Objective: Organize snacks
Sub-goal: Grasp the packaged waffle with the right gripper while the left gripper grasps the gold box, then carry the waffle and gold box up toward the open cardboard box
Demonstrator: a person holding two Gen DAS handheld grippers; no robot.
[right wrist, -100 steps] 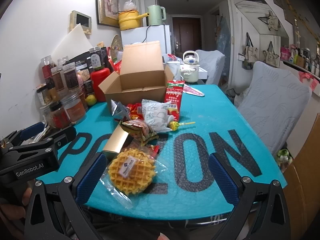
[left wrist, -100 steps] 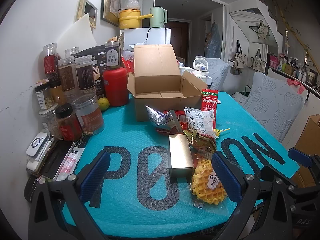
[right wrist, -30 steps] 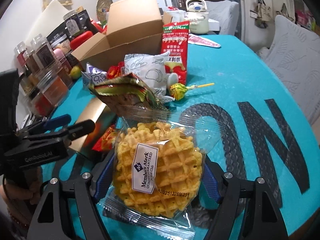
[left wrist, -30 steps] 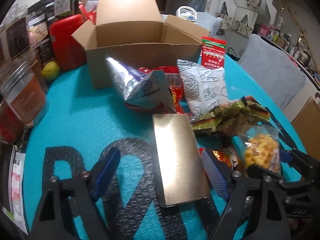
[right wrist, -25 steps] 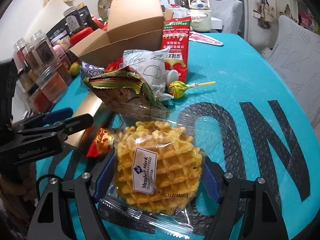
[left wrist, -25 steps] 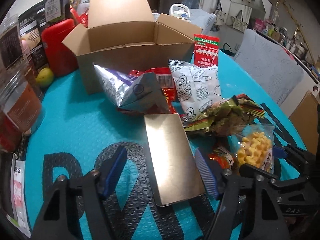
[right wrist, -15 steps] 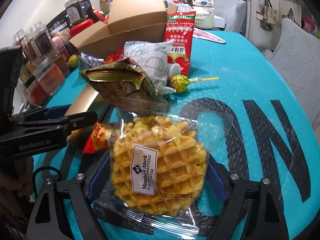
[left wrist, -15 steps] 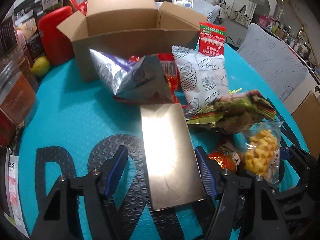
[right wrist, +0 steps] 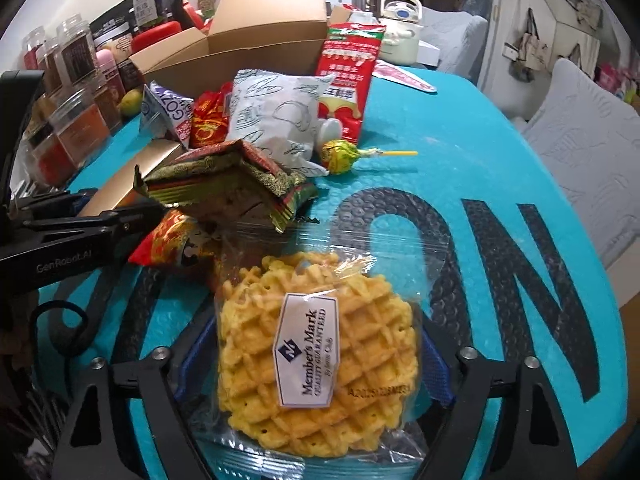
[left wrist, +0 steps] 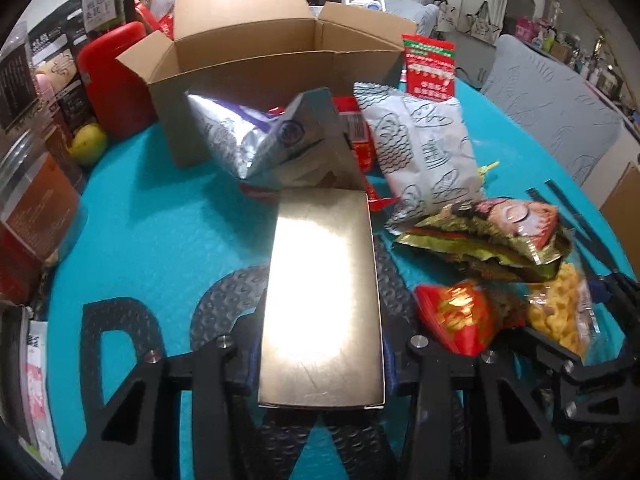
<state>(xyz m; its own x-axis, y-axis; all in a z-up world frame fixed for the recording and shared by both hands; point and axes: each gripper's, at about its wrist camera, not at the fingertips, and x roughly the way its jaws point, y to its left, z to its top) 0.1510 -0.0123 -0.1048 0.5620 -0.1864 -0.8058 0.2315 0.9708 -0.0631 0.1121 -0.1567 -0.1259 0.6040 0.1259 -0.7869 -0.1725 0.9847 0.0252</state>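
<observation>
My left gripper (left wrist: 320,360) is shut on a gold box (left wrist: 322,296) that lies lengthwise on the teal table mat (left wrist: 160,216). My right gripper (right wrist: 316,364) is shut on a bagged waffle (right wrist: 316,356); the waffle also shows in the left wrist view (left wrist: 556,316). An open cardboard box (left wrist: 256,48) stands behind the snack pile. The pile holds a silver bag (left wrist: 264,140), a white bag (left wrist: 424,152), a green-gold packet (left wrist: 488,240), a red foil packet (left wrist: 456,316), a red pouch (right wrist: 348,60) and a lollipop (right wrist: 340,156).
Jars (left wrist: 32,208), a red canister (left wrist: 112,80) and a lemon (left wrist: 88,144) crowd the table's left side. A grey chair (right wrist: 588,152) stands to the right. A white kettle (right wrist: 400,36) sits behind the box.
Both grippers have closed in: the left one now clamps the gold box, the right one now clamps the bagged waffle. Both cameras moved slightly closer to the pile.
</observation>
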